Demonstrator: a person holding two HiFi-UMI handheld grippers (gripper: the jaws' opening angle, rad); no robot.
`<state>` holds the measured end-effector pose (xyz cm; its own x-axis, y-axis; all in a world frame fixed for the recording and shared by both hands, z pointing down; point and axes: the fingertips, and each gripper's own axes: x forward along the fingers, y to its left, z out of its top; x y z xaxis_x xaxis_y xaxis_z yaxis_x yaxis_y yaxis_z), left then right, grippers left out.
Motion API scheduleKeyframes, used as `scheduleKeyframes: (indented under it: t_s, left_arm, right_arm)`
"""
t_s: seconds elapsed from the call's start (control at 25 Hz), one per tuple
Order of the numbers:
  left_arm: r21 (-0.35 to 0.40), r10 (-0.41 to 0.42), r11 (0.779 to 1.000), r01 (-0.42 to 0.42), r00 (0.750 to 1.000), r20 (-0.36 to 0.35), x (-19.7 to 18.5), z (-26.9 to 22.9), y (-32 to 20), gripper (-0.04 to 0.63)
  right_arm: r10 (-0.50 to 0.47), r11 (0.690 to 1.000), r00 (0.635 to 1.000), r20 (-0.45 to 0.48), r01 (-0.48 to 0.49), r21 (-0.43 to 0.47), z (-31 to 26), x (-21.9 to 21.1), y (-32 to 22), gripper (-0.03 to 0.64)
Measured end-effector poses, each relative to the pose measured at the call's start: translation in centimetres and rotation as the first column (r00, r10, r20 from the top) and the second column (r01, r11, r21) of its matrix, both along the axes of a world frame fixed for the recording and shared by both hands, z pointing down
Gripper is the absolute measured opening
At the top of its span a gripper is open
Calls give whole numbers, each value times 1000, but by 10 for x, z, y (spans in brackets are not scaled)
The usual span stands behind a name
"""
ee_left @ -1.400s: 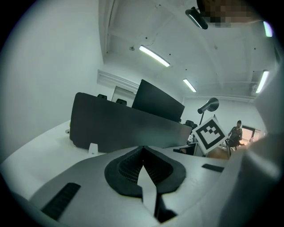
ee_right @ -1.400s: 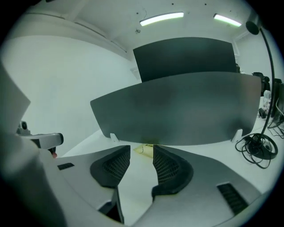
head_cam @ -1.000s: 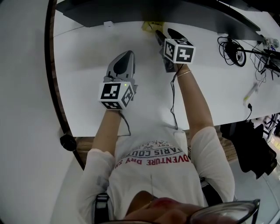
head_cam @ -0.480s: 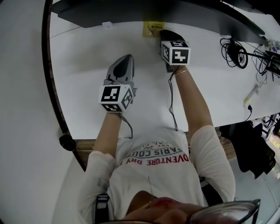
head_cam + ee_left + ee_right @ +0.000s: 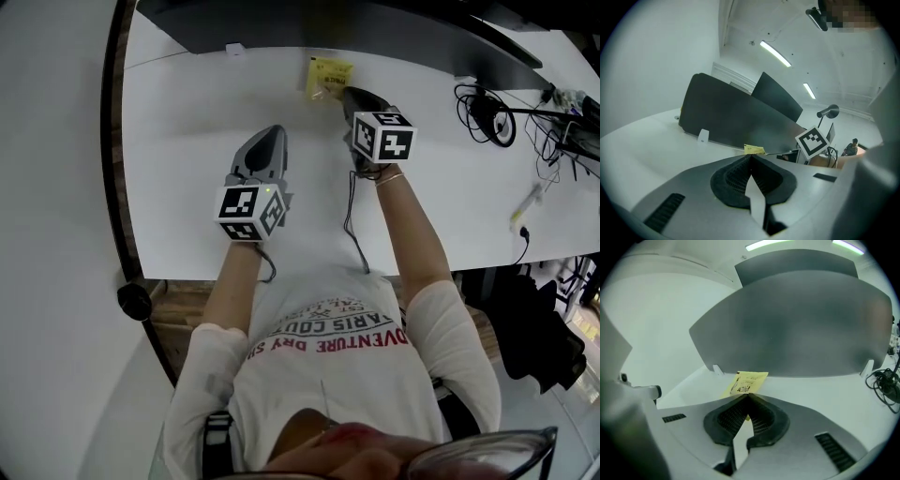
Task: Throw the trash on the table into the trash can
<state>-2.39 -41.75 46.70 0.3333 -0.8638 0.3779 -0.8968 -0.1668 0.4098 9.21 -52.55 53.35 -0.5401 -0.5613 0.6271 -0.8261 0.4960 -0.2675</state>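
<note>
Just changed: right tongs gone from wide apart a second ago to fully closed, with the tips at the near edge of the yellow wrapper.
Right tongs now: clamped on that near edge. In the right gripper view, a sliver of yellow runs down between the ribbed pads and the rest fans out beyond the tips.
Left tongs: pressed together with nothing between, low over bare tabletop, well apart from the wrapper, much as a second ago.
Wrapper's place: far side of the tabletop, just in front of the dark panel; lying flat or barely raised, cannot tell which.
Meaning for the task: grasp made, carry not yet begun. Only a thin edge is pinched, so probably easy to lose on a quick swing.
Trash can: in none of the views, so the direction of the carry is unknown.
Next call: lift clear of the tabletop, keep the right tongs closed, and let go only over the can.
</note>
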Motion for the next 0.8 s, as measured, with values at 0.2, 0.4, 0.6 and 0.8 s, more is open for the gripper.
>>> scheduleKeyframes:
  t_s: [0.2, 0.4, 0.6, 0.8]
  left_arm:
    - [45, -121, 992, 120, 992, 21, 2, -31, 56, 23]
    - [85, -283, 957, 279, 959, 35, -7, -43, 137, 23]
    - [70, -520, 854, 516, 852, 65, -35, -45, 246, 23]
    - [59, -730, 683, 728, 677, 91, -77, -43, 364, 23]
  right_arm:
    - [-124, 991, 992, 37, 121, 59, -43, -6, 49, 25]
    - [-306, 947, 949, 74, 295, 124, -76, -38, 116, 26]
    - [-523, 852, 833, 181, 504, 144, -108, -102, 215, 25]
    - [-728, 684, 654, 207, 715, 146, -102, -179, 335, 26]
